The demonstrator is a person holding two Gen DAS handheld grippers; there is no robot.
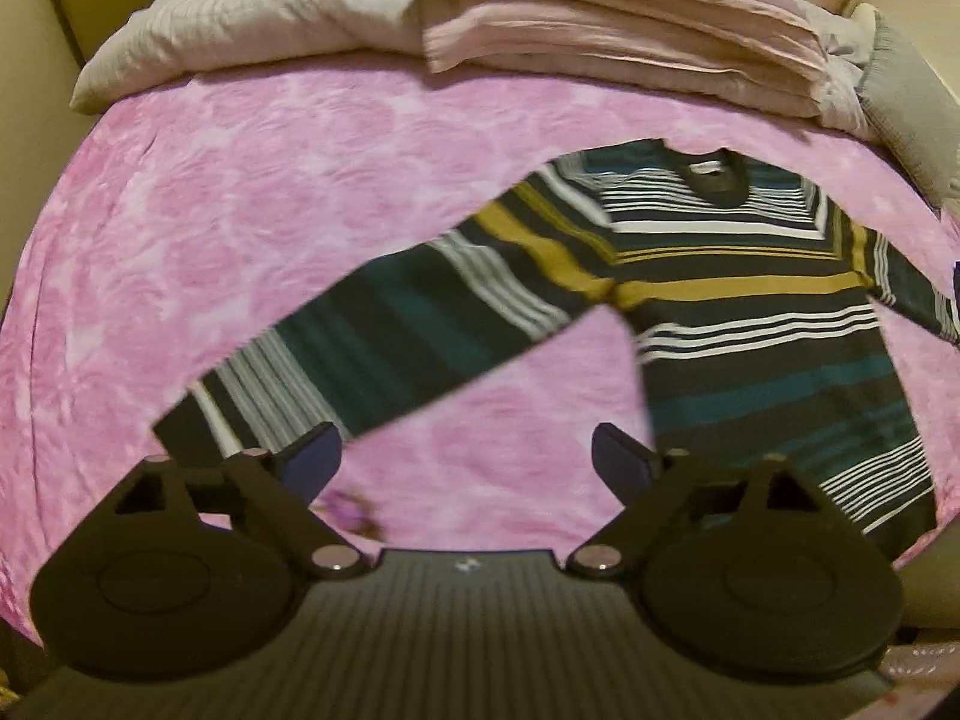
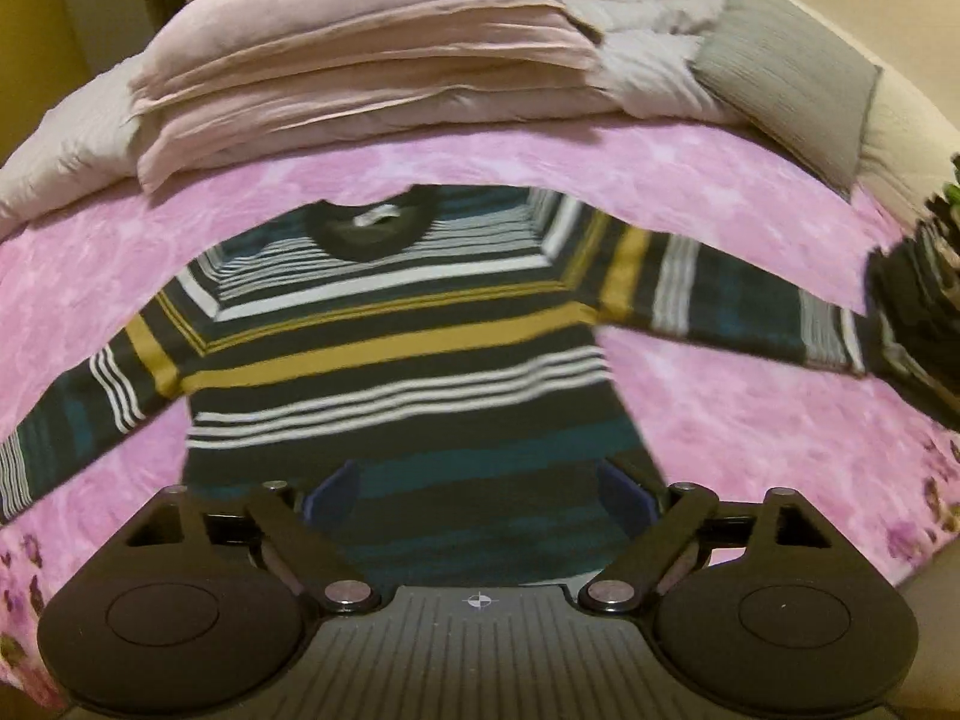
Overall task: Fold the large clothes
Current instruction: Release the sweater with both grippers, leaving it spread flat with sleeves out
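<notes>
A striped sweater [image 1: 750, 312] in dark green, teal, mustard and white lies flat on the pink bedspread [image 1: 240, 210], neck to the far side, both sleeves spread outward. Its left sleeve [image 1: 372, 330] runs down toward my left gripper [image 1: 474, 462], which is open above the bedspread between that sleeve's cuff and the sweater's body. In the right wrist view the sweater [image 2: 396, 360] fills the middle. My right gripper [image 2: 480, 492] is open over the sweater's lower body, nothing between its fingers. The right sleeve [image 2: 720, 306] reaches out to the right.
Folded pinkish bedding [image 2: 360, 60] is stacked at the bed's far side, over pale pillows [image 1: 240, 12]. A grey cushion [image 2: 786, 72] leans at the far right. A dark blurred object [image 2: 918, 306] sits at the right edge by the cuff. Bare bedspread [image 2: 750, 450] flanks the sweater.
</notes>
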